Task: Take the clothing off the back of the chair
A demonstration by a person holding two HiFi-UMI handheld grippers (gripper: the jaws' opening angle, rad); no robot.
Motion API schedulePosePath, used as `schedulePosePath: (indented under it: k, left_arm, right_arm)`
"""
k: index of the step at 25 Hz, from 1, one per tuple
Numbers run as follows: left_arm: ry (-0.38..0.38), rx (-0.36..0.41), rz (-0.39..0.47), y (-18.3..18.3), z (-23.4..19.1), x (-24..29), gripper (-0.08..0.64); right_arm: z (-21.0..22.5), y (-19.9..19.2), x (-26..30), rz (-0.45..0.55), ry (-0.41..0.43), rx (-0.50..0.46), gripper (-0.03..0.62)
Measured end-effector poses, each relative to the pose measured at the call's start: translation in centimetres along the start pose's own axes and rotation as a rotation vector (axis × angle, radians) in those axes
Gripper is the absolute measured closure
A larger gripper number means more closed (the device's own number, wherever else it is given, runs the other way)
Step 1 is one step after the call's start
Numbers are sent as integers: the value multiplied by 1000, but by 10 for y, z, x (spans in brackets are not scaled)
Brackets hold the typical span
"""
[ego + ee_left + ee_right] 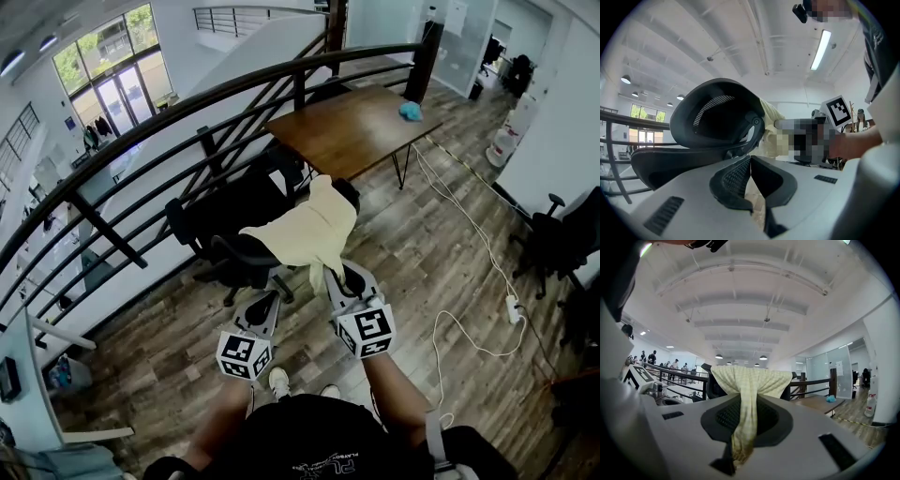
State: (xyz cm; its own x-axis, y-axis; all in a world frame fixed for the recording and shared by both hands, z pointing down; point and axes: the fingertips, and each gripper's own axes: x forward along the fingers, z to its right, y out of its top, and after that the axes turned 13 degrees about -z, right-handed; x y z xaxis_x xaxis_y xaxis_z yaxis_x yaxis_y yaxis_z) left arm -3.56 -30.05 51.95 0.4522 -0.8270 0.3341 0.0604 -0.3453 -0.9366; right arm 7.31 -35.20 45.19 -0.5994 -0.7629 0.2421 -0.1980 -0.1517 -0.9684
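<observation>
A pale yellow garment (307, 230) hangs over the back of a black office chair (230, 246) in front of me. My right gripper (330, 275) is shut on the garment's hanging lower edge. In the right gripper view the cloth (746, 380) runs down from the chair back (708, 386) into the right gripper (740, 430), pinched between the pads. My left gripper (267, 302) sits just left of it, near the chair's seat, holding nothing. In the left gripper view the left gripper (751, 165) has its pads meeting, with the chair's back (717, 117) close ahead and the garment (771, 123) behind it.
A dark curved railing (187, 112) runs behind the chair. A wooden table (347, 127) with a blue object (410, 111) stands beyond. Another black chair (562, 234) is at the right, and a white cable with a power strip (513, 307) lies on the wood floor.
</observation>
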Motion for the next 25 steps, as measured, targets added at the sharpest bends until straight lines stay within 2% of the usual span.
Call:
schedulePosePath:
  k: [13, 25]
  left_arm:
    - [27, -1, -5, -3, 21, -5, 548]
    - [116, -15, 11, -9, 34, -23, 548]
  right_arm:
    - [4, -1, -26, 19, -1, -15, 537]
    - [0, -16, -55, 48, 27, 24, 535]
